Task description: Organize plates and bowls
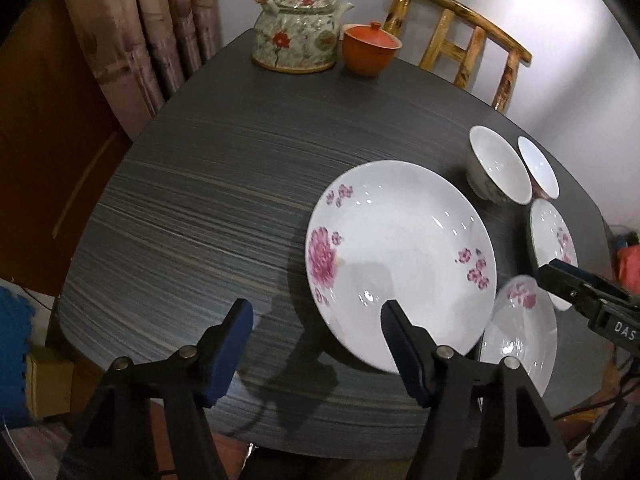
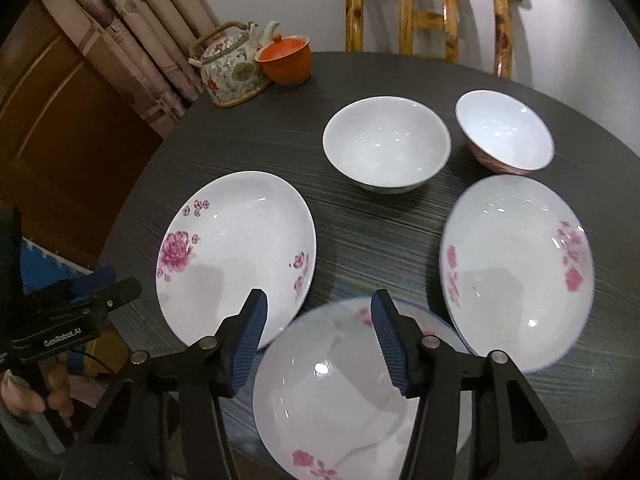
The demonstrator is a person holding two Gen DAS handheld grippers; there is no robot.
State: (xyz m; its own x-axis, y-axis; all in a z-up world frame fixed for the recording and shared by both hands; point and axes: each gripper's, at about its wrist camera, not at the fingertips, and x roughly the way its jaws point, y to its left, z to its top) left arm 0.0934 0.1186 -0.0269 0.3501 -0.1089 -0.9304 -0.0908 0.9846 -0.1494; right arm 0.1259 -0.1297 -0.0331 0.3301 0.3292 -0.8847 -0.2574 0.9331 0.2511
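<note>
The dark streaked table (image 2: 360, 232) carries three plates (image 2: 236, 252), two bowls (image 2: 386, 142), a teapot (image 2: 230, 68) and a lidded orange cup (image 2: 286, 58).

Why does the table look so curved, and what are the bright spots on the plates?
Left wrist view: fisheye bends the table; left hand-held gripper shadows it. Right wrist view: lamp glare dots the near plate; its far rim looks blurred.

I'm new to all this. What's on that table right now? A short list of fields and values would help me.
table: dark round table
plates: three floral, left plate, near plate, right plate
bowls: two, left bowl, right bowl, side by side
far side: teapot, orange lidded cup
left gripper: open, empty
right gripper: open, above near plate
</note>
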